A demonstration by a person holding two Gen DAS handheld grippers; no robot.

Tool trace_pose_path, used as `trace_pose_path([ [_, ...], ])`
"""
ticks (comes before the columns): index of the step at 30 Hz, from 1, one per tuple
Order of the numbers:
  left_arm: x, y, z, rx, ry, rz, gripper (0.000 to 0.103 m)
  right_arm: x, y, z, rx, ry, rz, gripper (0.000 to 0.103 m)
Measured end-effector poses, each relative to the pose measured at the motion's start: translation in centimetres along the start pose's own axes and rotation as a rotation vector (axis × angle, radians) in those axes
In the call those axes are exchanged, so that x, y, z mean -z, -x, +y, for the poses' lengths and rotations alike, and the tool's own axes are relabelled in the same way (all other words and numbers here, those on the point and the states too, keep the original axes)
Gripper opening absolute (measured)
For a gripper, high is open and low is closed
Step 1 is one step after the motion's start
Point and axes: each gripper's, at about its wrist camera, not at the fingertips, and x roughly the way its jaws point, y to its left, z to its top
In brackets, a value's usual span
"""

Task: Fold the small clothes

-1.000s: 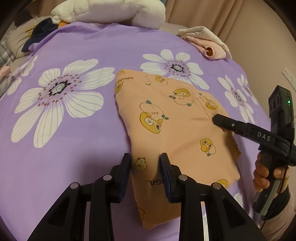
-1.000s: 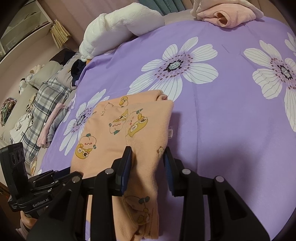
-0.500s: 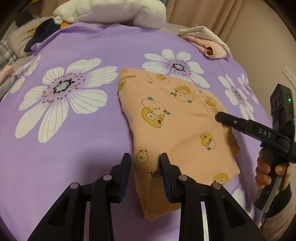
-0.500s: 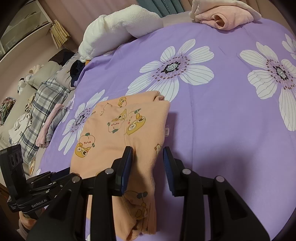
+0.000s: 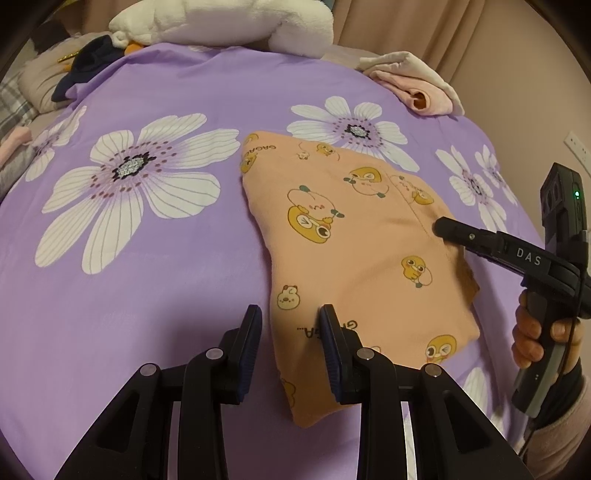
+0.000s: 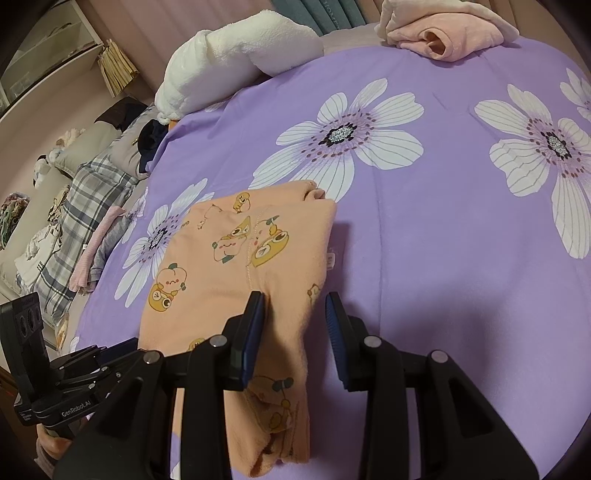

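Left tool [image 5: 290,325]: nearest item in my left view. Black arms, ribbed dark-blue pads, jaws parted and gripping nothing. It hangs over the near left edge of the garment; one pad sits above bare sheet, the other above cloth.

Right tool [image 6: 294,312]: jaws parted, nothing clamped that I can see. It hangs over the near right side of the garment, one pad above the cloth and the other above bare sheet. From my left view its black finger lies across the garment's right border; I cannot tell whether it touches.

Hand [image 5: 535,332]: wrapped round the right tool's grip, pale pink sleeve cuff at the wrist.

Orange garment [image 5: 354,258]: the task's thing. Soft knit, peach-orange, printed with yellow cartoon ducks. It lies folded and mostly flat on the bed, between both tools; the left edge is a straight fold, the right edge is thicker with layered hems.

Bed sheet [image 5: 155,280]: smooth purple fabric with large white flowers. I have wide open room left of the garment and beyond it, and likewise to its right.

Pink garment [image 6: 443,37]: crumpled heap at the far edge, well apart from the orange one.

White plush blanket [image 5: 229,18]: thick, fleecy roll along the far edge.

Plaid and grey clothes [image 6: 85,206]: piled off the bed's left side in my right view.
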Motion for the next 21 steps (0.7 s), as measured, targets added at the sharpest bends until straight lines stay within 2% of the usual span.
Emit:
trace_pose_path([
  [21,0.6,0.3,0.2,-0.014,0.001,0.004,0.03,0.26,0.59,-0.56,0.014,-0.012,-0.005,0.035],
])
